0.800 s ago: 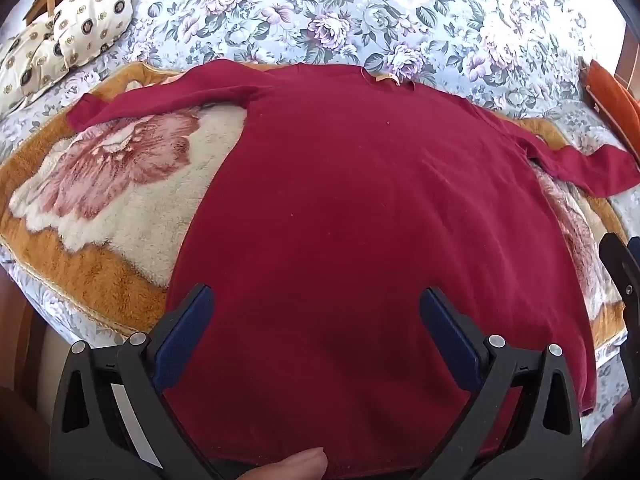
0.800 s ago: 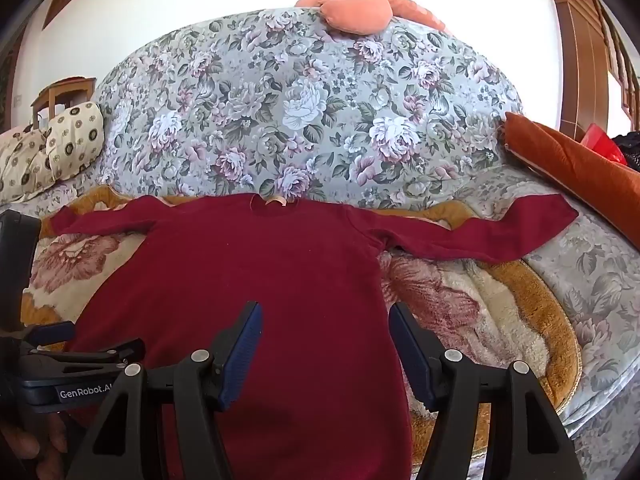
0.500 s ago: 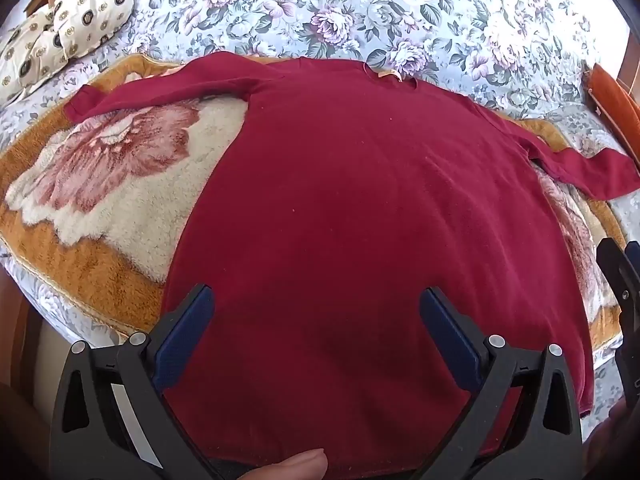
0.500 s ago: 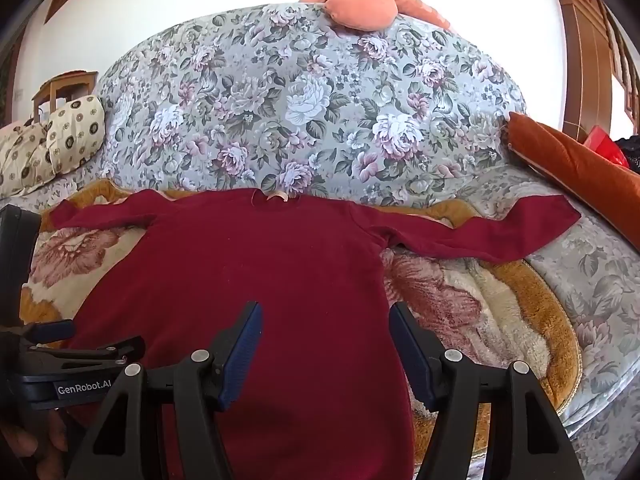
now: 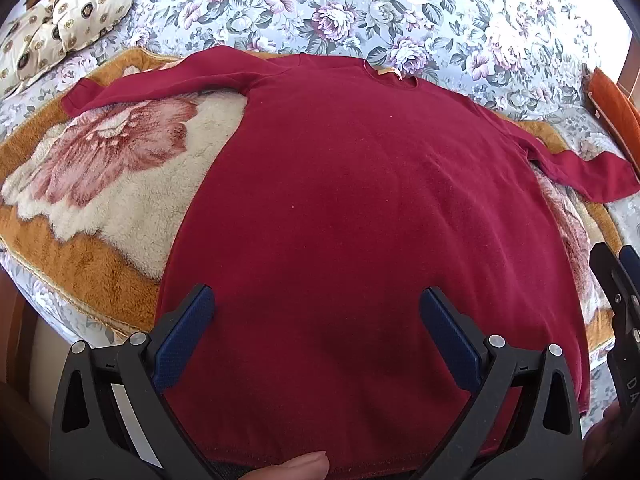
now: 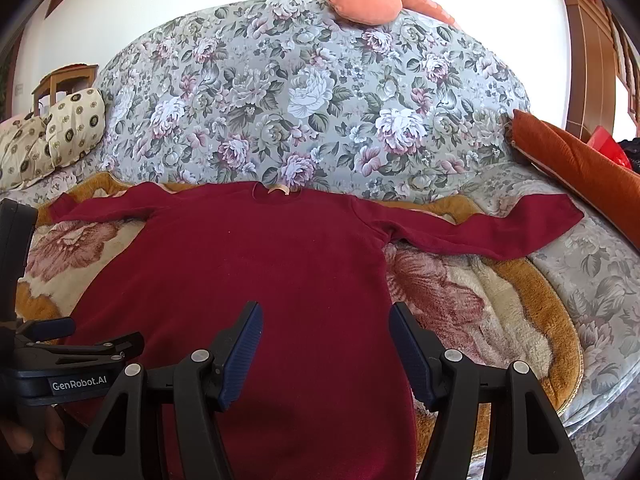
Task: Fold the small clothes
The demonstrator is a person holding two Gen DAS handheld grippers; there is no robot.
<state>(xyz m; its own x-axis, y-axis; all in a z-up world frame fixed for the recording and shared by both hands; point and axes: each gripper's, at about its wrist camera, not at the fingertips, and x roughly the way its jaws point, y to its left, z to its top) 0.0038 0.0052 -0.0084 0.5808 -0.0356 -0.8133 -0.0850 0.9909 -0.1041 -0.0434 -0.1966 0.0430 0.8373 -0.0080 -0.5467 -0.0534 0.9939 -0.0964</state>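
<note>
A dark red long-sleeved top [image 5: 360,208] [image 6: 256,264] lies flat on a plush flowered blanket [image 5: 100,184], neck away from me, both sleeves spread out sideways. My left gripper [image 5: 318,300] hovers open over the lower body of the top, nothing between its blue pads. My right gripper [image 6: 326,316] is open too, above the lower right part of the top near its side edge. The left gripper's body [image 6: 60,364] shows at the left of the right wrist view, and the right gripper [image 5: 616,300] shows at the right edge of the left wrist view.
The blanket [image 6: 480,312] covers a bed with a floral spread [image 6: 312,92]. A patterned cream pillow [image 5: 72,12] lies at the far left, an orange cushion [image 6: 580,168] at the right, a peach cushion [image 6: 360,0] at the back. A thumb tip [image 5: 304,468] shows at the bottom.
Both grippers have moved slightly forward over the top, which now sits a little nearer in each view. Both stay open. The top has not moved.
</note>
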